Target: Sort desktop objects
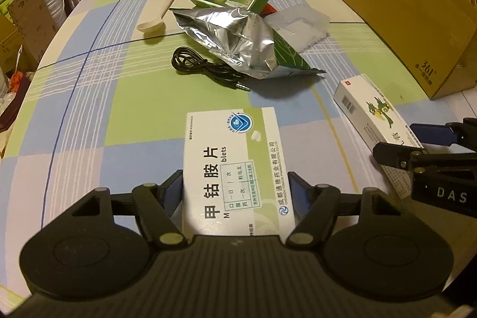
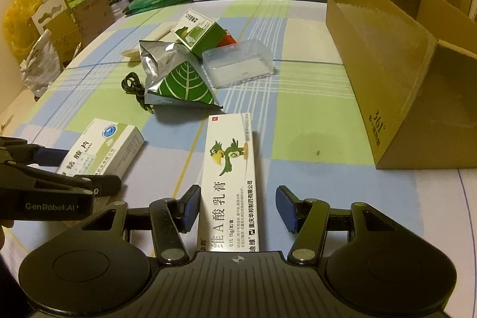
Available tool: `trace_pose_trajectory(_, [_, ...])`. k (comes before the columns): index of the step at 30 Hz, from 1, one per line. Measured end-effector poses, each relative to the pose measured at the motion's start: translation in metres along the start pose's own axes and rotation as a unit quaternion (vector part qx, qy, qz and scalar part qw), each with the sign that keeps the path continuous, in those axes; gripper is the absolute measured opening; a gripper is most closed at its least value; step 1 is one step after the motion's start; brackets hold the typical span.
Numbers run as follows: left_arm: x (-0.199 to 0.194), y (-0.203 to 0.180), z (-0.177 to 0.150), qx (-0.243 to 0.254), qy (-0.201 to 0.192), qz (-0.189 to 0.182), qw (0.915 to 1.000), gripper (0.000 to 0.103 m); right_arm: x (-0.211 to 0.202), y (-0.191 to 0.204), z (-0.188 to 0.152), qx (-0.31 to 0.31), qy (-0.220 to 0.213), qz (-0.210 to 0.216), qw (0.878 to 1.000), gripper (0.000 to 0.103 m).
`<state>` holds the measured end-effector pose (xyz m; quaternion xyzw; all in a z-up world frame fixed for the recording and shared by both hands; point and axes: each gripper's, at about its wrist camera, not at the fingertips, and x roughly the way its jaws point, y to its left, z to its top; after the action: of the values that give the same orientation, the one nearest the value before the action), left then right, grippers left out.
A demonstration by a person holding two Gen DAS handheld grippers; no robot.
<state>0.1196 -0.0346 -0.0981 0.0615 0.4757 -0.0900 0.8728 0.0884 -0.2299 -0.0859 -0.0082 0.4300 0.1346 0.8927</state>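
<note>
Checked tablecloth (image 1: 89, 97): "361°" cardboard box (image 2: 396, 79). Left gripper (image 1: 235, 192) clamps "甲钴胺片" tablet box (image 1: 235, 157). Right gripper (image 2: 238, 207), jaws spread, straddles "维A酸乳膏" cream box (image 2: 229, 178).

Your left gripper (image 1: 235, 187) and right gripper (image 2: 238, 207) are matte black with blue finger pads (image 2: 190, 206), brass-coloured pivot screws, and white "GenRobot.AI" and "DAS" lettering.
</note>
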Motion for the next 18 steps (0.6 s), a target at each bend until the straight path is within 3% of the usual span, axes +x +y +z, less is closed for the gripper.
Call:
trace_pose_trajectory(10, [0.0024, 0.0016, -0.0011, -0.007, 0.004, -0.005, 1.0000, 0.069, 0.0040, 0.0081, 0.0012, -0.023, -0.008, 0.001, 1.000, 0.051])
trace_pose_trajectory(18, [0.0035, 0.0022, 0.0002, -0.010, 0.002, -0.005, 0.9999, 0.068, 0.0092, 0.0084, 0.0006, -0.031, 0.000, 0.000, 1.000, 0.040])
